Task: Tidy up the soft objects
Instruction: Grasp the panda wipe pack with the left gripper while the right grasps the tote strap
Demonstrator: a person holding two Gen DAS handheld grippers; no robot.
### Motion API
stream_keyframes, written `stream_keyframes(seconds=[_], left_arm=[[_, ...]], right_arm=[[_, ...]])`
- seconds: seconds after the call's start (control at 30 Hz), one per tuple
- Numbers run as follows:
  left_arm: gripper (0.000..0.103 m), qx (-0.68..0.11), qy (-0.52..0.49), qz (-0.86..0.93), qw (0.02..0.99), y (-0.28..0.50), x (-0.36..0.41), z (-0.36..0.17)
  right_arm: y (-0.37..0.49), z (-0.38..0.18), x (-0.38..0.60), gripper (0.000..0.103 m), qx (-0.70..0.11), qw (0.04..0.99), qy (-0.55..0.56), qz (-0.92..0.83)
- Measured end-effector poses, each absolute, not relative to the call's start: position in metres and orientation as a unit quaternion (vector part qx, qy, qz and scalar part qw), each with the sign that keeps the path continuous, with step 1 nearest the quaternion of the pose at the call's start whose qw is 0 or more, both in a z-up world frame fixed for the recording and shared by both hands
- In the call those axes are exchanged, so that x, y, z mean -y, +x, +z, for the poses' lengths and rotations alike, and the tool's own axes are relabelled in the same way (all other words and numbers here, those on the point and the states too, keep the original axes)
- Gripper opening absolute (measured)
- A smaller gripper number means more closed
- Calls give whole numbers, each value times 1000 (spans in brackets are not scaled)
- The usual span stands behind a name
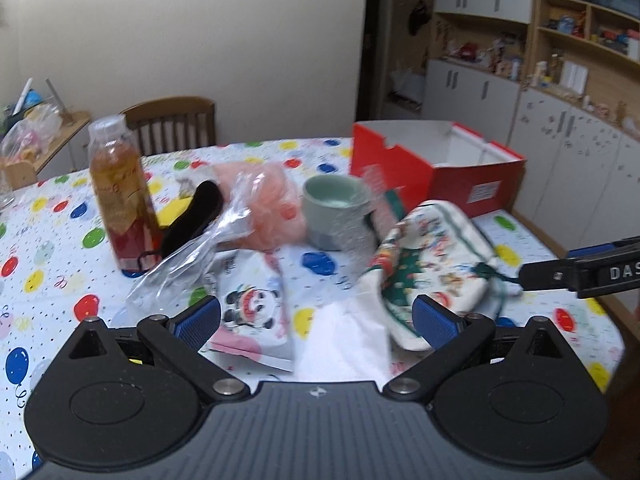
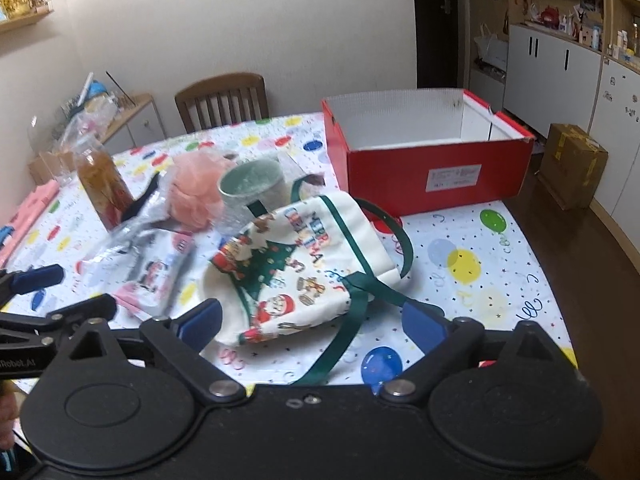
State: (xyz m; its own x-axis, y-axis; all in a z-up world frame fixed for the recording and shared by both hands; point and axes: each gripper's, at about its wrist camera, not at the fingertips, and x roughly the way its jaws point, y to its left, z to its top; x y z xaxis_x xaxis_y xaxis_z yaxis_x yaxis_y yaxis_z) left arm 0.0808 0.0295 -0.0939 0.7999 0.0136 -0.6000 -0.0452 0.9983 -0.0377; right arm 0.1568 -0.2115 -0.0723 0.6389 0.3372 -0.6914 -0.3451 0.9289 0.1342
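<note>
A white Christmas cloth bag (image 2: 304, 264) with green straps lies on the balloon tablecloth, just ahead of my open right gripper (image 2: 312, 322); it also shows in the left wrist view (image 1: 432, 264). My left gripper (image 1: 316, 320) is open and empty above a panda-print tissue pack (image 1: 256, 312) and a white cloth (image 1: 348, 340). A pink bath pouf (image 1: 268, 208) in clear plastic and a black eye mask (image 1: 192, 220) lie farther back. The open red box (image 2: 432, 160) stands at the back right, and looks empty.
A tea bottle (image 1: 120, 192) stands at the left and a green cup (image 1: 336, 208) at the middle. A wooden chair (image 2: 224, 100) is behind the table (image 2: 500, 280). The table's right edge drops to the floor, where a cardboard box (image 2: 572, 164) sits.
</note>
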Motion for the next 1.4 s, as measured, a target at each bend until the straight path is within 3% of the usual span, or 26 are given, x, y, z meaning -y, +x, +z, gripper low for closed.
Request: stream_keyframes(seconds=[0.4,0.8,1.0,1.17,1.4], left_arm=[[102,-369,-2,70,927,136,-41,-138],[102,-406,-9,99,909,177,-55,-160],[91,-428,-21,116,896,191,-64,-174],[75,-433,-32,117,893,194,-69,-178],[64,-429,-24,120,895,188,-68,-174]], right_arm=[[209,-109,208,86,-447,869,16,213],[261,-144,219,80,-517,827,106,192],[269,-152,213,71,-531,817,119,193],[275,-156,213,62,-533,814,129,192],[273,-151,217,35,-518,821,144,192]])
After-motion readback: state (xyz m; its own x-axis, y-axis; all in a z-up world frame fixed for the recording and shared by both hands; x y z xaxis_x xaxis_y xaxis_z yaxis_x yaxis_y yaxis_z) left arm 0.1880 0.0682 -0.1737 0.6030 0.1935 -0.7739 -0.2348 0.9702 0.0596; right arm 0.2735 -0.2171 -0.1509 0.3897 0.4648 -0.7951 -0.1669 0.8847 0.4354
